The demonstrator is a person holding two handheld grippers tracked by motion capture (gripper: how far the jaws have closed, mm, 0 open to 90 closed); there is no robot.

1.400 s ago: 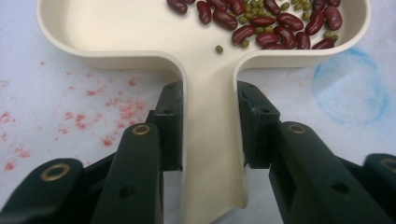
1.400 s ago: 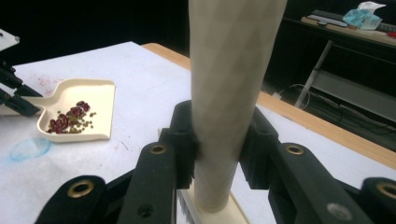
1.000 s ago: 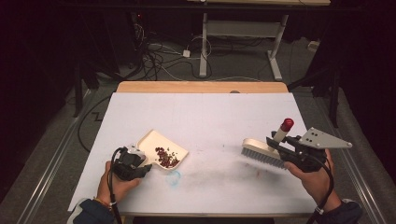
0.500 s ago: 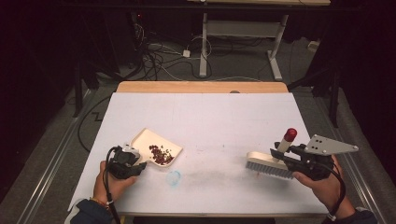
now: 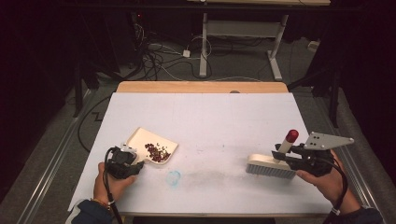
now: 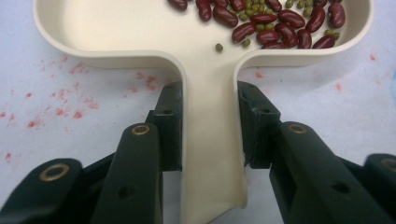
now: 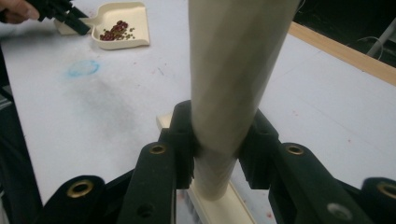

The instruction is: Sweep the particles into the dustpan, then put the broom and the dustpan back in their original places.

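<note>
— On the white surface (image 5: 210,121), where does the dustpan sit?

— Near the front left corner. My left hand-held gripper (image 6: 209,126) is clamped on the dustpan (image 5: 152,147) by its handle, one jaw on each side, and the pan lies flat with red beans (image 6: 261,23) and small green ones heaped in it.

— And away from the dustpan?

— Just right of it, a blue smudge (image 5: 173,177). Well to its right, my right hand-held gripper (image 7: 215,140) grips the brush (image 5: 273,164) by its cream handle, red-capped end up, bristles on the surface.
</note>
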